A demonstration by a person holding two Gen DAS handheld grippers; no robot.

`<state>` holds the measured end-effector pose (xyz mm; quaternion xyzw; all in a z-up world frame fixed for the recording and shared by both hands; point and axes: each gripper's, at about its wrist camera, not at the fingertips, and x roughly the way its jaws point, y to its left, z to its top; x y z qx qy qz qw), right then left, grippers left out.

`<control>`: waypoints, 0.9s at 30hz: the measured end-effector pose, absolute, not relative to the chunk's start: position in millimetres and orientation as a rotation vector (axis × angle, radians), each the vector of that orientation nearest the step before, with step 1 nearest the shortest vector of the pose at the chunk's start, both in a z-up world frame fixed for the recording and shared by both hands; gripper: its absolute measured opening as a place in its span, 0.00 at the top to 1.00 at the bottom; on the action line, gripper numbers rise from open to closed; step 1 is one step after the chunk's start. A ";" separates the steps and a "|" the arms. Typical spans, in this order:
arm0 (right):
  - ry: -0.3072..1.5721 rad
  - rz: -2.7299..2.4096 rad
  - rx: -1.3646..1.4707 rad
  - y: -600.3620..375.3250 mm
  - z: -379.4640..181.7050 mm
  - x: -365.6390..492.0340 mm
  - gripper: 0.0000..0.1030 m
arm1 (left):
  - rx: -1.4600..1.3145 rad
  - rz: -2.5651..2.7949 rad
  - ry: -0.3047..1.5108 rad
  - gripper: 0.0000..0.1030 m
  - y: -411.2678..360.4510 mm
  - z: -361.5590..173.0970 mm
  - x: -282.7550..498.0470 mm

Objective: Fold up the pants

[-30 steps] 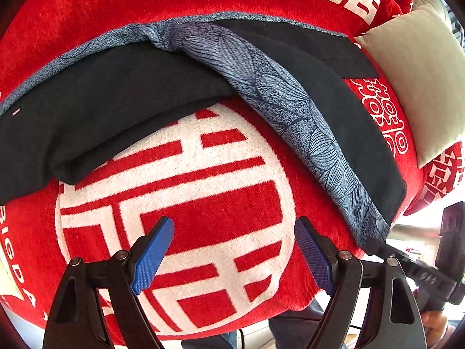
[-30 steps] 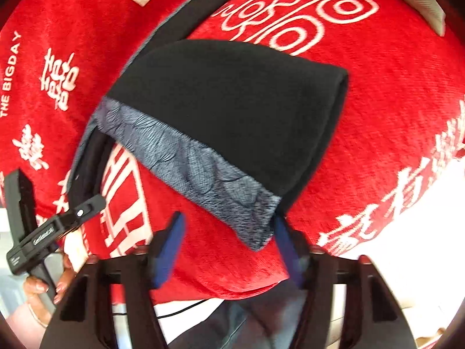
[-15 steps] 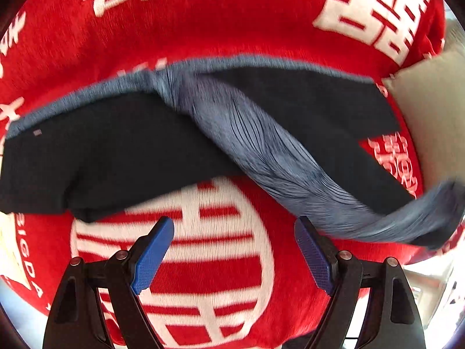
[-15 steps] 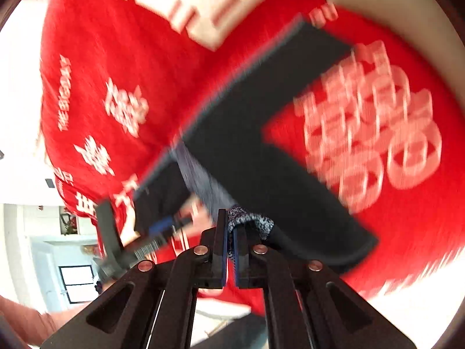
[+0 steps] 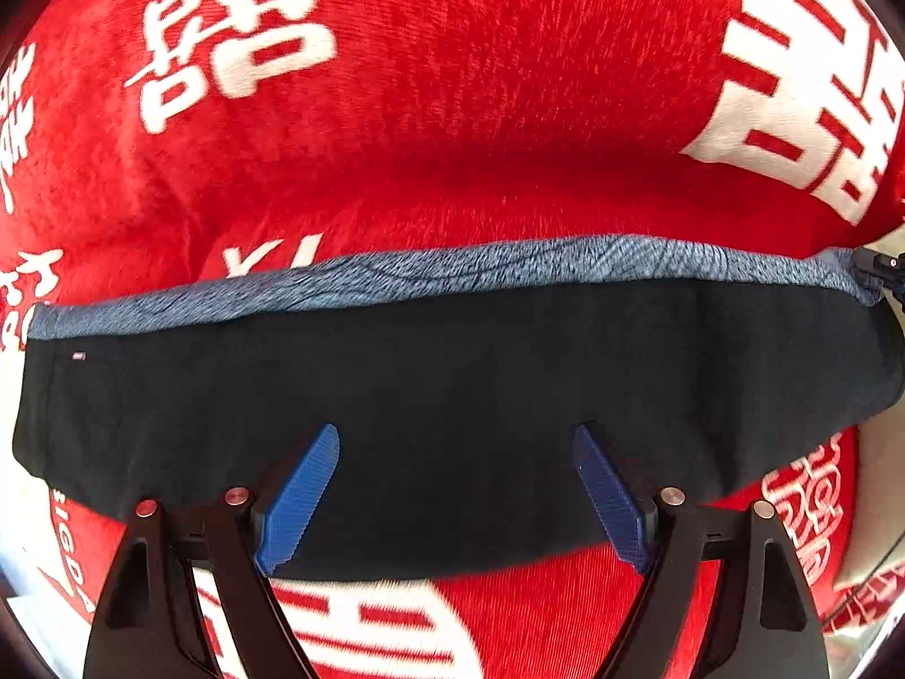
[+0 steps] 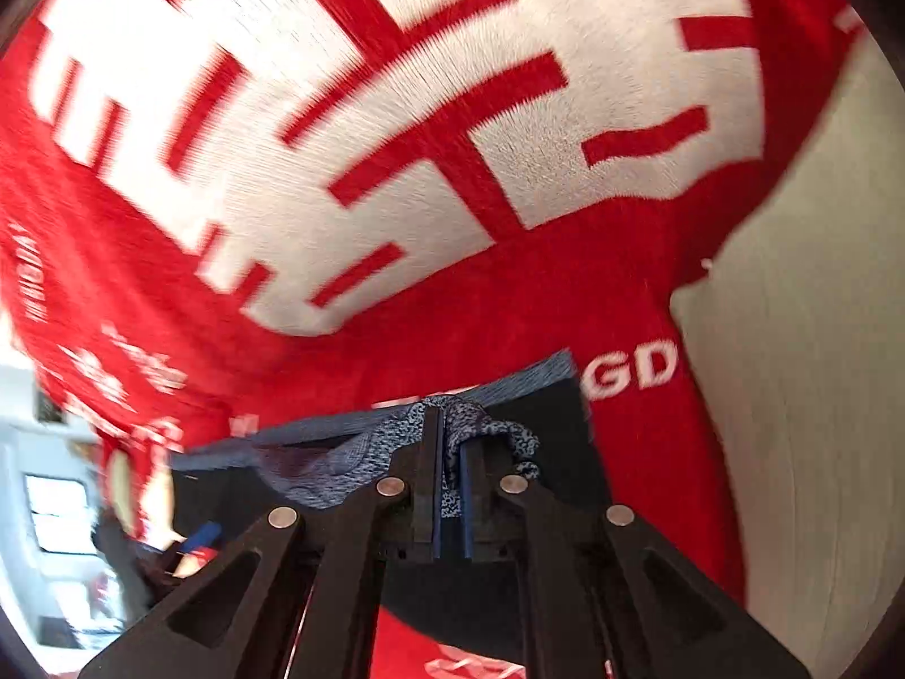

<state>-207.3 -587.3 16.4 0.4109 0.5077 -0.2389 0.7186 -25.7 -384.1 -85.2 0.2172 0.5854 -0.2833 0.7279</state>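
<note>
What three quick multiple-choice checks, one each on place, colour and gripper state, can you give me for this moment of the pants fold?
1. Where do the pants lie?
A. on a red blanket with white characters
B. on a bare wooden floor
C. in a basket

2. What colour is the patterned band along the pants' far edge?
A. yellow
B. blue-grey
C. green

3. How do the grippers stand?
A. both open
B. left shut, right open
C. left gripper open, right gripper shut on fabric

Answers: 1 A, red blanket surrounds them; 2 B, blue-grey weave; 3 C, left pads apart over the pants, right pinches the band.

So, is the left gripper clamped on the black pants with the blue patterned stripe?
No, the left gripper hangs open over the black pants, its blue pads spread apart.
</note>
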 end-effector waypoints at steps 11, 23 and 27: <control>1.210 -0.640 0.818 -584.8 7.2 -222.8 0.19 | 0.537 -0.589 1.293 0.17 -417.3 -117.3 -10.1; 1.381 -0.620 0.686 -539.3 -58.4 -207.9 0.22 | 0.533 -0.554 1.333 0.00 -407.9 -140.6 12.1; 1.315 -0.635 0.826 -543.9 -43.3 -218.7 0.20 | 0.508 -0.523 1.325 0.00 -387.1 -123.4 18.2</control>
